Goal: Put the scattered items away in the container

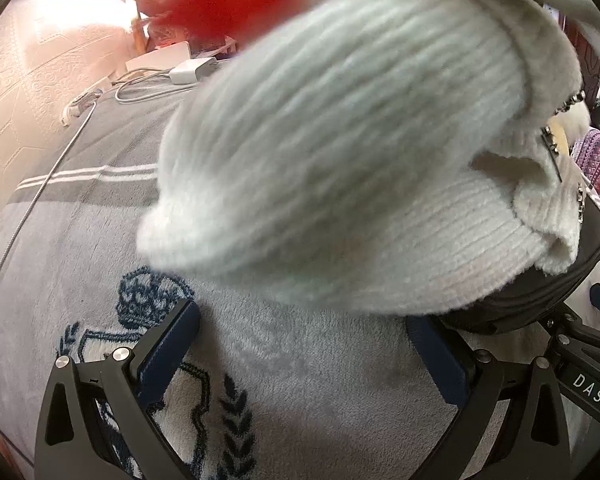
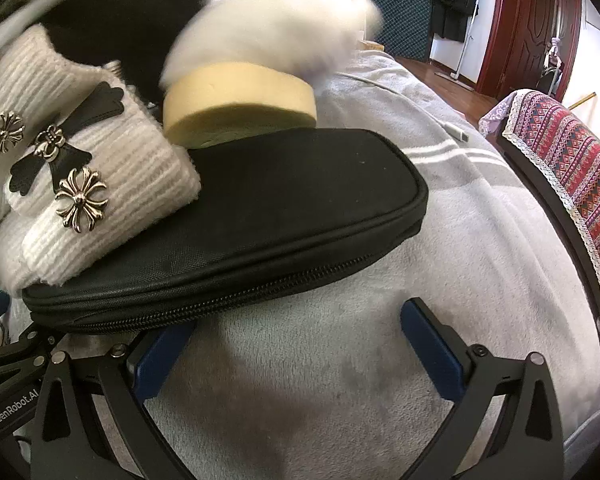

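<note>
**Both grippers wide open over a bed, beside a knit hat and a black pouch**

We look down along our two grippers at a bed covered with a soft grey blanket (image 2: pixel 340 360) that has white stripes and a dark blue printed crest.

Our left gripper (image 1: pixel 304 344) has its jaws spread wide, and nothing sits between its blue pads (image 1: pixel 168 352); only blanket shows in the gap. Just beyond it, filling most of the left wrist view, lies a white ribbed knit hat (image 1: pixel 340 168), blurred in that view. Its folded brim rests on the left end of a black zipped pouch (image 1: pixel 548 292), which appears at the right edge of that view.

Our right gripper (image 2: pixel 300 344) is likewise fully open and holds nothing. Its left pad (image 2: pixel 160 360) lies close to the pouch (image 2: pixel 260 208), at the zipped edge; we cannot tell whether it touches. The pouch lies flat on the blanket, zip closed. On its left end sits the hat's brim (image 2: pixel 100 184), trimmed with silver cross studs (image 2: pixel 82 198) and black leather cross shapes. Behind the pouch, touching its far edge, is a pale yellow sponge (image 2: pixel 240 108), and above that a blurred white fluffy thing (image 2: pixel 268 32) we cannot identify.

At the head of the bed lie a white charger brick (image 1: pixel 188 70) and its cables (image 1: pixel 140 92). To the right stands a red patterned cloth (image 2: pixel 572 160) over furniture, with a dark wooden door (image 2: pixel 540 20) beyond
</note>
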{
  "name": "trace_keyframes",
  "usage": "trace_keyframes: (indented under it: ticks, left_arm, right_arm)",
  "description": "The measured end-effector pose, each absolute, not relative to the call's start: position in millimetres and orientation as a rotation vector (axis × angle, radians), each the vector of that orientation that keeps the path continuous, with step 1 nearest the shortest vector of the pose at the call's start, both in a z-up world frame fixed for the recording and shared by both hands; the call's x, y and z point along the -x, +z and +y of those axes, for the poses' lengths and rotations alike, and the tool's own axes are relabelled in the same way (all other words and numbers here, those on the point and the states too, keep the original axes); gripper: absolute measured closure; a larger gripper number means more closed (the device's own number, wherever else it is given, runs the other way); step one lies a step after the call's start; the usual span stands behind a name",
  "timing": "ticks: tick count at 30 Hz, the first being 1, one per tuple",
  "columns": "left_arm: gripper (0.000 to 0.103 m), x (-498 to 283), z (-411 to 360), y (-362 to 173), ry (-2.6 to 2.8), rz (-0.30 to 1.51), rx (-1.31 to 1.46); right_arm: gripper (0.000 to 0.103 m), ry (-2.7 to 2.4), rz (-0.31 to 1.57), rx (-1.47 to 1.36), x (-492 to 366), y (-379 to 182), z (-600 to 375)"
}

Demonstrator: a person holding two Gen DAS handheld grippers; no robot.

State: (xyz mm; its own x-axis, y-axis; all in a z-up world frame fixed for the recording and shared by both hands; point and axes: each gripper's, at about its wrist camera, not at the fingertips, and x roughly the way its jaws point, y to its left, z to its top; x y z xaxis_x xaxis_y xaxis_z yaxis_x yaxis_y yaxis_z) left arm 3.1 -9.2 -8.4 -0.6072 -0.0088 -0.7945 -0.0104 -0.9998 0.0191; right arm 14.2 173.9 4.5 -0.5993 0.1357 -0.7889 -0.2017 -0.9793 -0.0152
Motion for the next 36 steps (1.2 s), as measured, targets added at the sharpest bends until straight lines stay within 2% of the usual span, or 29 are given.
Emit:
trace_keyframes:
  ticks: [27, 36]
  left_arm:
    - [0.0, 17, -26, -22, 2.81, 0.021, 1.397]
    - [0.0, 5, -9, -18, 2.813, 0.031, 1.396]
  right_arm:
    - [0.0, 2.645, 0.11, 1.3, -13, 3, 171]
    - [0.0, 2.642, 0.109, 1.3, -12, 1, 166]
